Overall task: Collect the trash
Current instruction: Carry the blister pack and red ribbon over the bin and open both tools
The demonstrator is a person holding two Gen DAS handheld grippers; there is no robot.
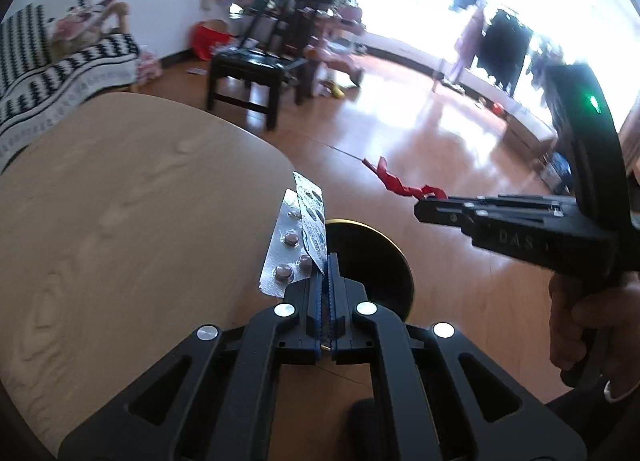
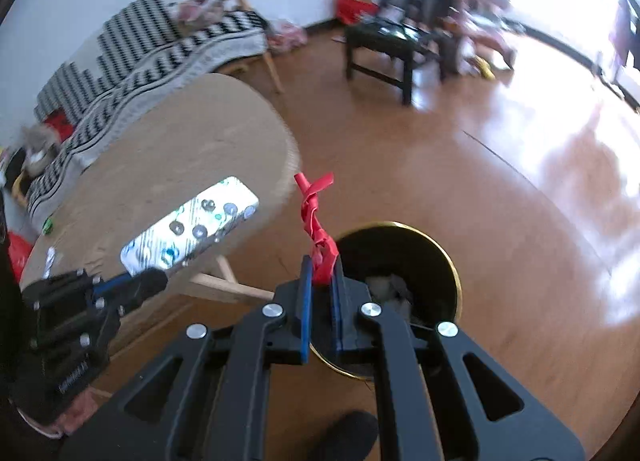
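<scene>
Looking through my left wrist camera, I see the left gripper [image 1: 326, 261] with its jaws clamped on the lower edge of two silver blister packs [image 1: 298, 233], which stand upright from the fingertips; brown tablets show in the front pack. Left of them spreads a round, pale wooden table [image 1: 120, 201], and just behind the fingertips, down on the glossy wooden floor [image 1: 400, 133], sits a dark round trash bin [image 1: 376, 261] with a gold rim. At right, my right gripper [image 1: 418, 208] reaches in sideways, held by a hand [image 1: 580, 321], with a twisted red strip [image 1: 400, 183] sticking out from its closed tips. Farther back stand a black chair [image 1: 256, 73] and a sofa draped in a black and white zigzag throw [image 1: 48, 73]; the window beyond is washed out by glare. Through my right wrist camera, the right gripper [image 2: 320, 281] is closed on the lower end of the red strip [image 2: 316, 221], which rises knotted above the blue pads. The trash bin [image 2: 440, 253] lies directly beyond the fingertips, with crumpled pale paper [image 2: 390, 289] inside. At left the left gripper [image 2: 148, 281] holds the blister packs [image 2: 192, 229], shiny foil side showing, in front of the table's [image 2: 180, 133] edge. The picture is slightly blurred.
</scene>
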